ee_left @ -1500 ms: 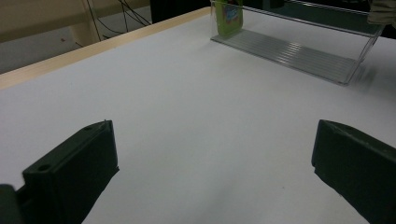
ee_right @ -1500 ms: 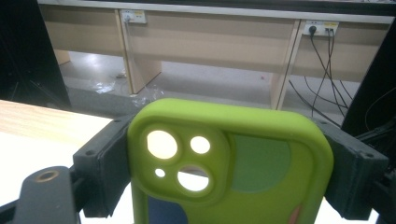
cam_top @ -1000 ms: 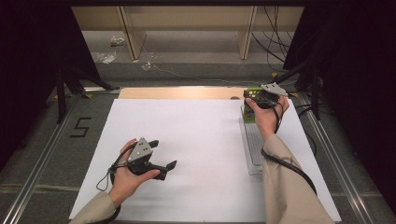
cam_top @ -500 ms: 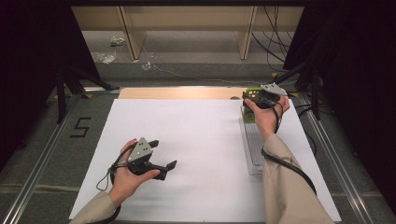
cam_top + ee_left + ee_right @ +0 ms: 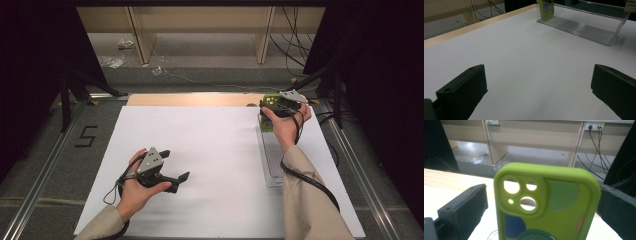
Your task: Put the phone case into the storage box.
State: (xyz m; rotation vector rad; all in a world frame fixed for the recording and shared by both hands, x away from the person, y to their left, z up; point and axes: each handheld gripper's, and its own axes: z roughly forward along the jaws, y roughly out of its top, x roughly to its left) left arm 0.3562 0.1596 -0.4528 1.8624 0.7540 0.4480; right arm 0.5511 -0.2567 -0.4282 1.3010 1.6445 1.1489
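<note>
A lime-green phone case [image 5: 564, 220] with camera cut-outs stands upright at the far end of a clear plastic rack [image 5: 272, 155]. My right gripper [image 5: 541, 215] is around it at the table's far right [image 5: 276, 103]. Its jaws have just been opening; the case is between them, with a gap showing at the left jaw. In the left gripper view the case [image 5: 546, 10] shows in the rack [image 5: 584, 27]. My left gripper [image 5: 175, 165] is held low over the white sheet at the near left, jaws wide apart [image 5: 536, 95] and nothing between them.
A white sheet [image 5: 210, 150] covers the table, with a wooden strip [image 5: 190, 100] along its far edge. Metal rails [image 5: 45, 170] run down both sides. Cables [image 5: 295, 40] hang behind the table. The right gripper's cable [image 5: 310, 182] trails over the person's sleeve.
</note>
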